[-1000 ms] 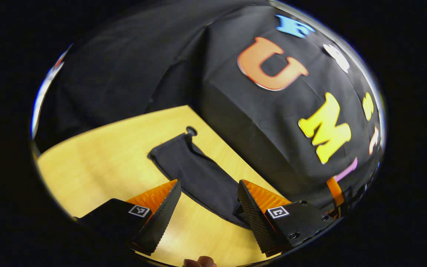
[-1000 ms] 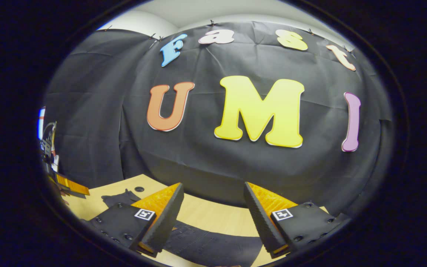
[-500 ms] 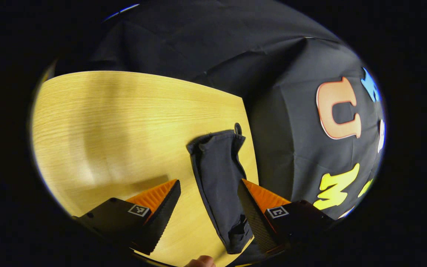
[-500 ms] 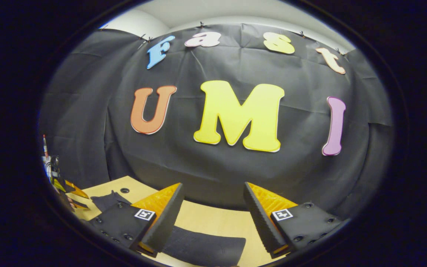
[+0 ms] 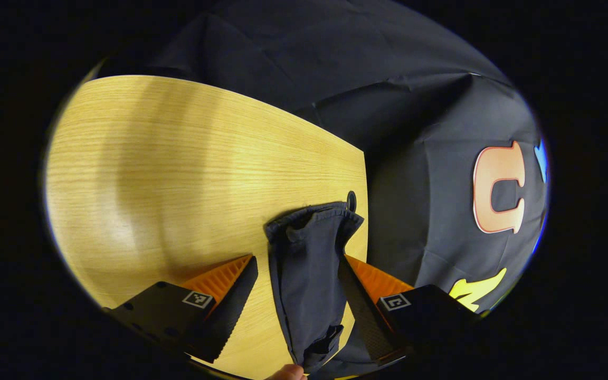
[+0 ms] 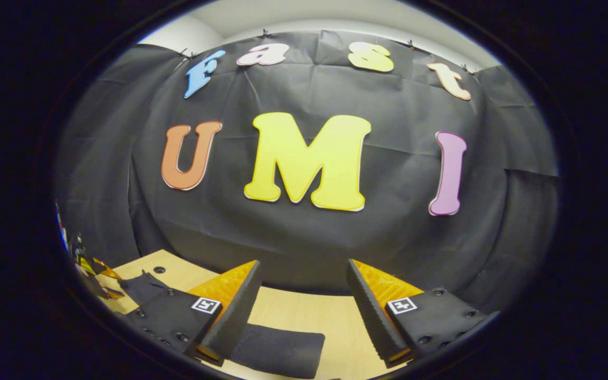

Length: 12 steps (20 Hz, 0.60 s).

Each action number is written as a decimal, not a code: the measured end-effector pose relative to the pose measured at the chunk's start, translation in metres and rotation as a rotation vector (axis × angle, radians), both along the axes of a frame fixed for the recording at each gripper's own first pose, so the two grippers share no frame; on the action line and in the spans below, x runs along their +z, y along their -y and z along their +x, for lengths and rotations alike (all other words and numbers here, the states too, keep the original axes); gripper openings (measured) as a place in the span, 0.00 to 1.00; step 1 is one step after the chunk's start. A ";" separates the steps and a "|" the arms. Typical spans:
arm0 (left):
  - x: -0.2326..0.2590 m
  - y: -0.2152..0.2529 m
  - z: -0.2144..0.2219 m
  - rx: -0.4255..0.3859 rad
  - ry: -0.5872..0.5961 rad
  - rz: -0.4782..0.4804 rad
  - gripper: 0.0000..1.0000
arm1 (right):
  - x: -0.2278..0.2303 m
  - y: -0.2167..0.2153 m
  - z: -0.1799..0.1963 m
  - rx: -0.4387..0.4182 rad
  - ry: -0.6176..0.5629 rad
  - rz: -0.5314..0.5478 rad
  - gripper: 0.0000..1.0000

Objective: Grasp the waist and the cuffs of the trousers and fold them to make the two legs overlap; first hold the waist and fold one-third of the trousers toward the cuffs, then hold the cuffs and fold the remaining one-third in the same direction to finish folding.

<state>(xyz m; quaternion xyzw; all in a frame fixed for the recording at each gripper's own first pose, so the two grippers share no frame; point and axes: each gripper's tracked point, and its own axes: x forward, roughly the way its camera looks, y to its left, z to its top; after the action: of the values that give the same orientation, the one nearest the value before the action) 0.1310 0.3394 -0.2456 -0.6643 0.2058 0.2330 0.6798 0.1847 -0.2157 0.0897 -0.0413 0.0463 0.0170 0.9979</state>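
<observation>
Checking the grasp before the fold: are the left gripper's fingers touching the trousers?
Cannot tell. In the left gripper view the trousers lie between the open left gripper fingers, and the cloth's edge meets one finger's outline, but overlap and contact look alike there.

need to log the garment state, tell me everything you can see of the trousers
The trousers are dark, soft woven cloth, lying on the pale wooden table near its far edge. In the left gripper view a narrow, rumpled length runs away between the open left gripper's fingers, its far end open and puckered beside a small round hole in the tabletop. In the right gripper view a flat dark part lies below the open right gripper.
</observation>
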 end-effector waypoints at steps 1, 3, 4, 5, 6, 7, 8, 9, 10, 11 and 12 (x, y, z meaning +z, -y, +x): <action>0.000 0.000 0.004 0.002 0.003 -0.007 1.00 | 0.000 0.006 0.000 -0.012 -0.002 0.010 0.99; 0.001 0.000 0.014 0.014 0.015 -0.021 0.99 | -0.002 0.013 0.000 -0.025 -0.012 0.022 0.99; 0.000 -0.001 0.017 0.022 0.022 -0.027 0.99 | -0.002 0.015 0.001 -0.026 -0.014 0.026 0.99; 0.001 -0.002 0.020 0.032 0.031 -0.040 0.99 | -0.002 0.017 0.001 -0.030 -0.014 0.028 0.99; 0.002 -0.003 0.024 0.043 0.039 -0.051 0.98 | -0.003 0.019 0.002 -0.034 -0.015 0.030 0.99; 0.003 -0.005 0.026 0.060 0.045 -0.058 0.98 | -0.003 0.020 0.002 -0.036 -0.019 0.034 0.99; 0.002 -0.005 0.030 0.064 0.053 -0.064 0.98 | -0.004 0.020 0.001 -0.035 -0.020 0.036 0.98; 0.003 -0.004 0.033 0.066 0.062 -0.068 0.98 | -0.004 0.020 0.002 -0.035 -0.021 0.033 0.99; 0.003 -0.006 0.034 0.073 0.069 -0.071 0.97 | -0.004 0.021 0.002 -0.033 -0.023 0.028 0.98; 0.001 -0.006 0.036 0.075 0.071 -0.074 0.96 | -0.004 0.022 0.001 -0.033 -0.024 0.024 0.98; -0.001 -0.005 0.038 0.073 0.070 -0.081 1.00 | -0.005 0.024 0.002 -0.034 -0.027 0.024 0.99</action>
<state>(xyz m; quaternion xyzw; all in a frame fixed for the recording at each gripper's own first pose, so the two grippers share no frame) 0.1685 0.3439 -0.2465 -0.7061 0.1667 0.2257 0.6501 0.1866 -0.2396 0.0848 -0.0283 0.0604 0.0012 0.9978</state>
